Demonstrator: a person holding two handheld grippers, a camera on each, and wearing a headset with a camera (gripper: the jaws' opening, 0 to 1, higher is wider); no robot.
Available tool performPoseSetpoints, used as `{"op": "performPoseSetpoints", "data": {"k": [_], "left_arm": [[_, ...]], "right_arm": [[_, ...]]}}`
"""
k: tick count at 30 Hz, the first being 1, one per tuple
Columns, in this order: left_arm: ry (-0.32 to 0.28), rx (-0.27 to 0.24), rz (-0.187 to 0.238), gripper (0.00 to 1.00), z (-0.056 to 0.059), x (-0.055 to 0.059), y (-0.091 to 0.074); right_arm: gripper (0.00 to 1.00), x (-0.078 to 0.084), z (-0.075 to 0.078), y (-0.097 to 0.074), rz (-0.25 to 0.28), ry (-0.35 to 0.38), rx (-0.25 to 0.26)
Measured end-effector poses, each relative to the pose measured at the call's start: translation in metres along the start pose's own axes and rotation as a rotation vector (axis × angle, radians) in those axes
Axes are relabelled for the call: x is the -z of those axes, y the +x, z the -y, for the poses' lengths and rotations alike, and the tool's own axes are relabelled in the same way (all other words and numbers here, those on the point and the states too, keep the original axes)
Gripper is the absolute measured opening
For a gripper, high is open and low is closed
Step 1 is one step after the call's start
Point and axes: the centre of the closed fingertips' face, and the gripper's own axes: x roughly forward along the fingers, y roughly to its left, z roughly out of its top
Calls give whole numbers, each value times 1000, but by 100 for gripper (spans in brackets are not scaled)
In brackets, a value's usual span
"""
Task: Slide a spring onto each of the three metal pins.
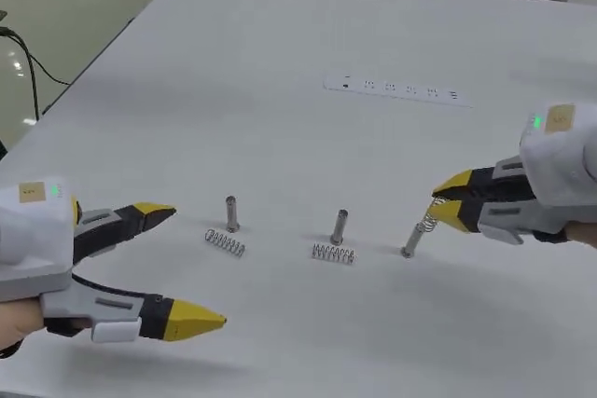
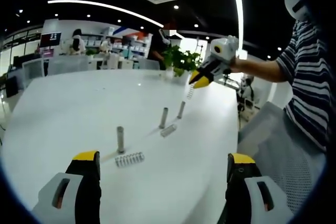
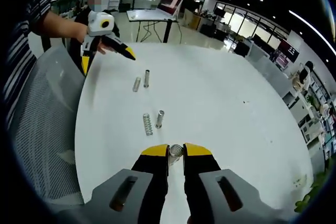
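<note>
Nearest the head camera, the left gripper (image 1: 200,267) hovers low over the near left of the white worktop (image 1: 280,128), its yellow-tipped fingers spread wide and holding nothing.

At the right, the third spring (image 1: 429,221) is pinched by its upper end between the closed fingers of the right gripper (image 1: 446,202). Its long axis slants down and left toward the top of the right pin (image 1: 410,241), which leans with its head toward that gripper. Whether the spring and pin touch cannot be told.

The middle pin (image 1: 340,226) and left pin (image 1: 231,213) stand upright, and all three pins form a row running left to right. Just in front of each upright pin a spring lies on its side: the middle spring (image 1: 333,253) and the left spring (image 1: 225,243). Both have their long axes roughly along the row.

Farther back a white power strip (image 1: 396,89) lies flat, its markings too small to read. A tan sticker (image 1: 32,191) sits on the left gripper's housing and a like one on the right's; any print is illegible.
</note>
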Motion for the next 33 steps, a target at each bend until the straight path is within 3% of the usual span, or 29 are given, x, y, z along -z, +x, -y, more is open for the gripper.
{"op": "performPoseSetpoints", "data": {"k": [13, 33], "left_arm": [[-3, -11, 5, 98, -3, -1, -6], [-10, -12, 7, 95, -2, -2, -7]], "right_arm": [[7, 7, 8, 11, -24, 32, 11], [7, 27, 0, 33, -80, 51, -16]]}}
